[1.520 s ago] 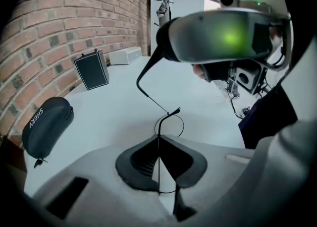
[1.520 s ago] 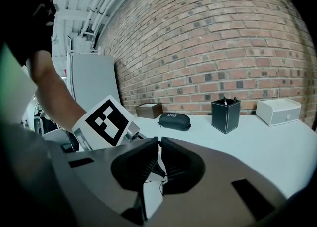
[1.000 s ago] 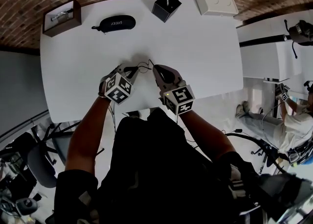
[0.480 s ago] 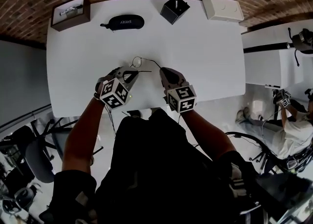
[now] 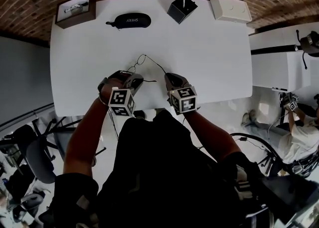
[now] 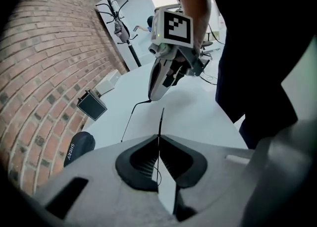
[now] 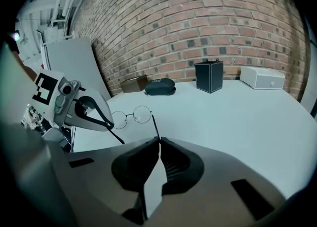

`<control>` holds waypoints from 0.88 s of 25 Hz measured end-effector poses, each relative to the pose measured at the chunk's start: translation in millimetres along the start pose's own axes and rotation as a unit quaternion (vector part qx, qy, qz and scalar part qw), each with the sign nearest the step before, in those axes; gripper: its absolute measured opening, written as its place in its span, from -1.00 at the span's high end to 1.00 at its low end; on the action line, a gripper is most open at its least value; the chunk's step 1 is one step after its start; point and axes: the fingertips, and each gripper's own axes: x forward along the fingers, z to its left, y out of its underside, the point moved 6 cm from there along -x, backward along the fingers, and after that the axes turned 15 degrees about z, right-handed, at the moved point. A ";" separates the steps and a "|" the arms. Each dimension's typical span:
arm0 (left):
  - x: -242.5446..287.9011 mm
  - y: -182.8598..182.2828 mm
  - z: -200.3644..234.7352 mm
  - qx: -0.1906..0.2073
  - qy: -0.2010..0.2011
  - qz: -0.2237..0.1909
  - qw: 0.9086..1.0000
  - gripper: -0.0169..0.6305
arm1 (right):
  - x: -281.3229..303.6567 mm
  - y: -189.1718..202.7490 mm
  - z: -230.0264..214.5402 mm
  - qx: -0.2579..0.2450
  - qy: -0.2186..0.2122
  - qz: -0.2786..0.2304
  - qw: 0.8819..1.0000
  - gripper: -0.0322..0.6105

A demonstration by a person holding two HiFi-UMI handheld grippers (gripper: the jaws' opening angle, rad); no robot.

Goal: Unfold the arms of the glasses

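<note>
Thin round wire glasses lie over the white table, lenses away from me, their two arms spread toward me in a V. My left gripper is shut on the tip of the left arm; that thin arm runs out from the closed jaws of the left gripper. My right gripper is shut on the other arm, with the lenses just ahead of the right gripper. Each gripper view shows the opposite gripper, the right one and the left one, holding its arm.
Along the far edge stand a brown wooden tray, a black glasses case, a black square box and a white box. A brick wall lies behind them. Both grippers hang close to the table's near edge.
Both grippers have drawn back toward the near edge and the left one has rolled. The glasses, earlier bunched between the grippers, now stand with both arms spread wide.
</note>
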 end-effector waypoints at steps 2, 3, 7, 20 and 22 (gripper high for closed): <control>2.7 1.6 -4.9 0.011 0.004 0.007 1.000 0.90 | 4.7 7.4 1.6 -0.006 -0.002 0.016 1.000 0.85; 4.0 2.0 -8.2 0.021 0.007 0.012 1.000 0.90 | 7.2 10.2 2.2 -0.009 -0.001 0.023 1.000 0.85; 10.5 3.8 -18.7 0.092 -0.003 0.044 0.995 0.90 | 16.8 17.1 8.2 -0.027 -0.007 0.053 0.998 0.85; 16.2 10.3 -24.0 0.122 0.006 0.066 0.990 0.90 | 26.3 -0.5 26.4 -0.108 -0.006 0.066 0.992 0.83; 16.9 11.1 -24.5 0.130 0.009 0.067 0.989 0.90 | 29.8 -8.7 29.3 -0.128 -0.009 0.064 0.990 0.83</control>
